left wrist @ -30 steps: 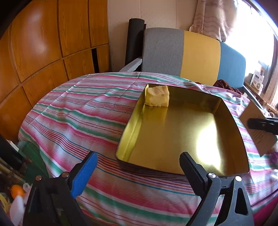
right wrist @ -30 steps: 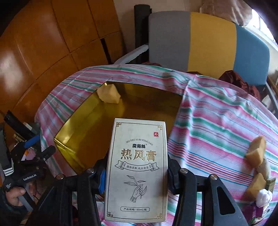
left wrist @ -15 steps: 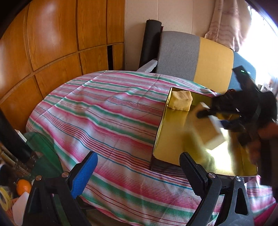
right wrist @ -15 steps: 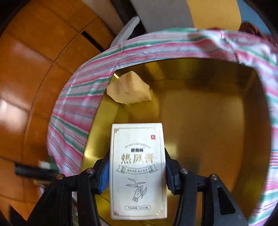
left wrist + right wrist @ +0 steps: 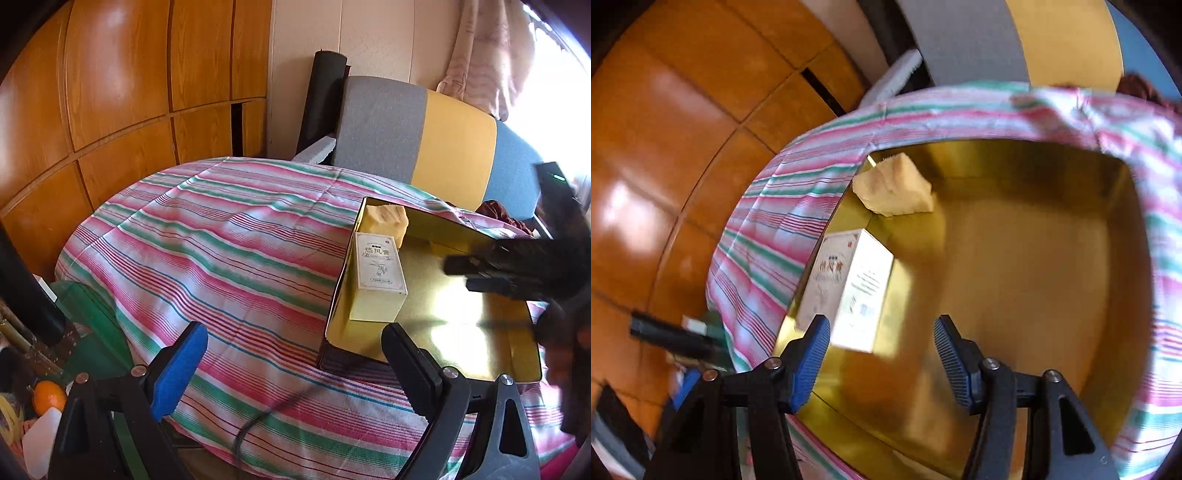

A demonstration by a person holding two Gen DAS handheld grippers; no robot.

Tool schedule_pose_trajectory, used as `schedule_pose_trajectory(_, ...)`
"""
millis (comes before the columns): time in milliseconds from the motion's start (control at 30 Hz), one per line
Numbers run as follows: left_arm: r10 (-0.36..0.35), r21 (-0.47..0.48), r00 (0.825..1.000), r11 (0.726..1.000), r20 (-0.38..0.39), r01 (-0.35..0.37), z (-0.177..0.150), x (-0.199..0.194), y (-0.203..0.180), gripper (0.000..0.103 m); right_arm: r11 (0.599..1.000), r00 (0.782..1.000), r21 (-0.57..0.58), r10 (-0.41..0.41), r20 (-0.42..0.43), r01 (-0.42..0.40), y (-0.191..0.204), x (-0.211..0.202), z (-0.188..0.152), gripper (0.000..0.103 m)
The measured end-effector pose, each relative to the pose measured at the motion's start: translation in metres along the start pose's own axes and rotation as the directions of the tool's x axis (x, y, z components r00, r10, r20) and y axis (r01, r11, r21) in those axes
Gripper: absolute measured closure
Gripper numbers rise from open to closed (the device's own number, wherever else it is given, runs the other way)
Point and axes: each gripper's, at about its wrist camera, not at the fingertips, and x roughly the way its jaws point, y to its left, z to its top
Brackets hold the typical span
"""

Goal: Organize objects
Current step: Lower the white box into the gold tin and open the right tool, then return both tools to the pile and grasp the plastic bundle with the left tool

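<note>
A gold tin tray point(image 5: 461, 332) point(image 5: 1015, 277) sits on the striped tablecloth point(image 5: 221, 258). Inside it, a white printed carton point(image 5: 378, 273) point(image 5: 849, 288) lies against the left wall, just below a pale yellow sponge block point(image 5: 386, 219) point(image 5: 894, 186) in the far left corner. My right gripper point(image 5: 881, 360) hovers over the tray with its jaws opening; the carton lies free ahead of its blue pads, untouched. In the left wrist view it shows as a dark blurred shape point(image 5: 509, 269) above the tray. My left gripper point(image 5: 291, 365) stands open and empty over the cloth near the tray's front left corner.
A chair point(image 5: 417, 136) with grey, yellow and blue panels stands behind the table, with wooden cabinet doors point(image 5: 110, 92) to the left. Clutter with an orange point(image 5: 48, 395) sits low at the left. A dark cable point(image 5: 258, 417) trails over the cloth near my left gripper.
My right gripper moved over the tray, lowered the carton by the left wall and let go of it. The left wrist view shifted left, so the tray sits farther right.
</note>
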Motion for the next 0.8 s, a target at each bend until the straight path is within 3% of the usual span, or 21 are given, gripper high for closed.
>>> schedule_pose_trajectory(133,-0.058,0.013,0.998,0.998,0.002,0.058,0.001,-0.004,-0.005,0.005,0.995,0.996,-0.078,-0.054,0.072,0.059,-0.005,-0.031,-0.023,0.033)
schedule_pose_trajectory(200,-0.174,0.036,0.984,0.984,-0.027,0.175,0.002,-0.005,-0.013,0.005,0.992,0.992,-0.092,-0.078,0.100,0.087,-0.013,-0.043,-0.032,0.032)
schedule_pose_trajectory(300,-0.352,0.135,0.933,0.923,-0.079,0.360,-0.002,-0.011,-0.035,0.005,0.988,0.983,-0.082,-0.119,0.140,0.131,-0.028,-0.063,-0.041,0.031)
schedule_pose_trajectory(400,-0.466,0.257,0.871,0.833,-0.153,0.490,-0.012,-0.019,-0.062,0.005,0.980,0.969,-0.058,-0.176,0.175,0.189,-0.042,-0.079,-0.047,0.031)
schedule_pose_trajectory(467,-0.527,0.307,0.821,0.761,-0.220,0.571,-0.020,-0.023,-0.078,0.005,0.970,0.953,-0.030,-0.232,0.196,0.242,-0.052,-0.088,-0.049,0.031)
schedule_pose_trajectory(567,-0.653,0.303,0.700,0.631,-0.290,0.714,-0.026,-0.037,-0.094,0.005,0.946,0.925,-0.005,-0.315,0.210,0.323,-0.066,-0.099,-0.051,0.031)
schedule_pose_trajectory(633,-0.709,0.302,0.640,0.566,-0.296,0.767,-0.023,-0.050,-0.101,0.005,0.942,0.919,0.018,-0.331,0.213,0.335,-0.079,-0.108,-0.054,0.031)
schedule_pose_trajectory(700,-0.784,0.270,0.541,0.474,-0.304,0.838,-0.015,-0.061,-0.102,0.005,0.934,0.910,0.031,-0.354,0.215,0.356,-0.095,-0.121,-0.060,0.031)
schedule_pose_trajectory(733,-0.808,0.265,0.512,0.446,-0.292,0.855,-0.010,-0.067,-0.101,0.004,0.929,0.905,0.037,-0.368,0.214,0.369,-0.102,-0.126,-0.063,0.031)
schedule_pose_trajectory(800,-0.840,0.259,0.470,0.406,-0.272,0.876,-0.001,-0.076,-0.103,0.002,0.922,0.899,0.057,-0.385,0.207,0.382,-0.118,-0.139,-0.071,0.031)
